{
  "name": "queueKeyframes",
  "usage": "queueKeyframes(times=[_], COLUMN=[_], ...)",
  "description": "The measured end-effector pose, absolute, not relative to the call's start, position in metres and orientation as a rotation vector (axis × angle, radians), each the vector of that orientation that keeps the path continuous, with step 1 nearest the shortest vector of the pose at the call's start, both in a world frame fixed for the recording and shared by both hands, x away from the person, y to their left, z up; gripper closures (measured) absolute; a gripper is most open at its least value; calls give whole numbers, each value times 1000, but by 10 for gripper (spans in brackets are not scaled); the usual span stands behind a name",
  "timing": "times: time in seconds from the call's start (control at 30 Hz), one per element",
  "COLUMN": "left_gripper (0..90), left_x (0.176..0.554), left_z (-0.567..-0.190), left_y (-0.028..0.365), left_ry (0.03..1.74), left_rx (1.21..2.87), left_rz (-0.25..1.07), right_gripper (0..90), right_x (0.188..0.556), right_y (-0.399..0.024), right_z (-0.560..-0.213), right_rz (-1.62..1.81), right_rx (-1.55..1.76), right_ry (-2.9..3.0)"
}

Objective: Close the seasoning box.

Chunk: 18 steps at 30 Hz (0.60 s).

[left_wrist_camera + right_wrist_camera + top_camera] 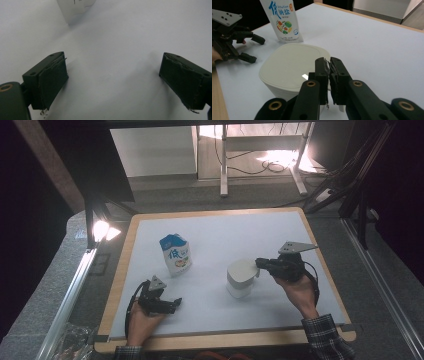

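Right tool is pinched nearly shut at the tub's near rim, probably on its lid tab; the tub stands mid-tabletop, right of the salt bag. Left tool rests open and empty, left of the tub.

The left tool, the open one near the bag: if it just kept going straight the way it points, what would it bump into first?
Probably the upright blue-and-white printed salt bag. The left tool has its jaws wide apart over the bare white table mat, and the bag's base sits ahead, slightly off to one side, so it might only graze it.
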<state>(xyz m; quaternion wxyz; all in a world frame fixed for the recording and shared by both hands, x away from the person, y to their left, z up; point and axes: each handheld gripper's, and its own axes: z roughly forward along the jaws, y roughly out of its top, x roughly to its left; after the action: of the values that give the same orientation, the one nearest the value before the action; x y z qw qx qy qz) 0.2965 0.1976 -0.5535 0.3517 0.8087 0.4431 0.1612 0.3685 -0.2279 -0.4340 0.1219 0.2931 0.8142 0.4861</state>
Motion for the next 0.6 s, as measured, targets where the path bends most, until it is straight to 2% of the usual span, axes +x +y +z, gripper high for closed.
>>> queueKeyframes(times=[0.37,0.6], left_gripper=[77,77], left_x=[297,296], left_z=[-553,-554], left_y=[198,197], left_ry=[1144,1150], left_rx=[2098,2091], left_rz=[417,416], right_gripper=[706,580], right_x=[365,359], right_y=[-244,-248], right_z=[-439,-443], right_rz=[1377,1331], right_rx=[883,887], right_ry=[2344,2343])
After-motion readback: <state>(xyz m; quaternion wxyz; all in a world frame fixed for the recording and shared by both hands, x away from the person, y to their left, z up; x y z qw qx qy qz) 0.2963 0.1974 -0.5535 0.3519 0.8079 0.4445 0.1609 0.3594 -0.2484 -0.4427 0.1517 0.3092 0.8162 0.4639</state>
